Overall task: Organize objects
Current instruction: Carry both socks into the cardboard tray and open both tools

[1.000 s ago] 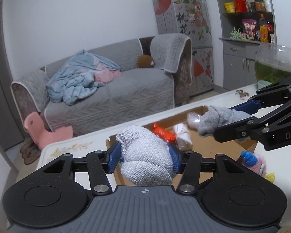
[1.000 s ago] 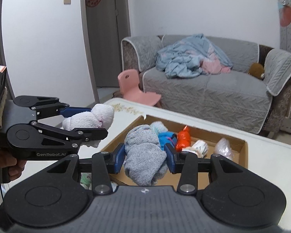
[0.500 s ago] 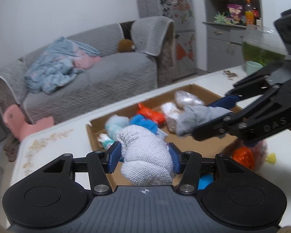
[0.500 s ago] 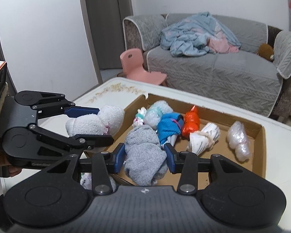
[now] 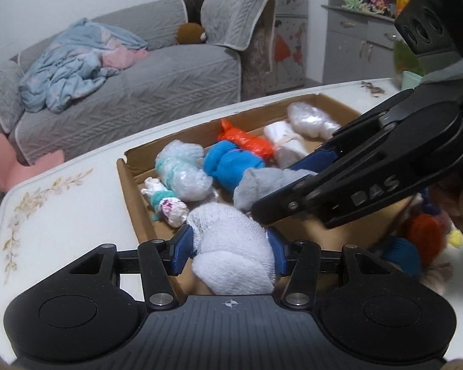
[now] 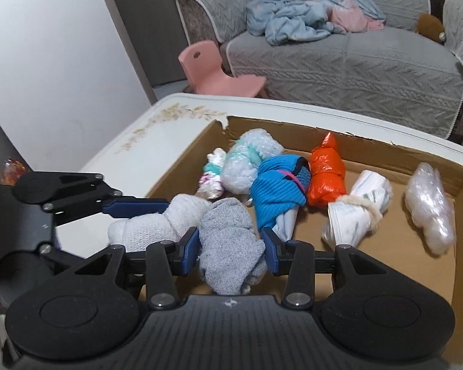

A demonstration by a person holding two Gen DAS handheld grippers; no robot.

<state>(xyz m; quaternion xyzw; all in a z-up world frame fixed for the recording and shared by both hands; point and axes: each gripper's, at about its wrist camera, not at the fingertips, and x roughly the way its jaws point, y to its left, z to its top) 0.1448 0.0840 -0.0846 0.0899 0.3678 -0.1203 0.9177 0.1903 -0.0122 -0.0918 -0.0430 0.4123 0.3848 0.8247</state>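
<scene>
- Between the blue pads of the left gripper [image 5: 230, 246], at lower centre of the left wrist view, a white rolled sock [image 5: 233, 248] is pinched on both sides, hanging over the near left corner of the cardboard box [image 5: 129, 185]
- Low in the right wrist view, the right gripper [image 6: 230, 249] clamps a grey rolled sock [image 6: 228, 243] the same way, over the box's near edge
- In that view the white sock sits just left of the grey one, apparently touching it
- Further up the frame, inside the box, lie a blue bundle [image 6: 277, 191], an orange bundle [image 6: 325, 175], a pale fluffy bundle [image 6: 247, 163], a small white and teal bundle [image 6: 211, 174], a white paper-like bundle [image 6: 359, 206] and a clear plastic bundle [image 6: 429, 206] at far right
- The box rests on a white table [image 6: 157, 141] with a floral edge
- At the top of the frame stand a grey sofa [image 6: 355, 61] with a crumpled blue blanket [image 6: 293, 12], and a pink chair [image 6: 213, 71] to its left
</scene>
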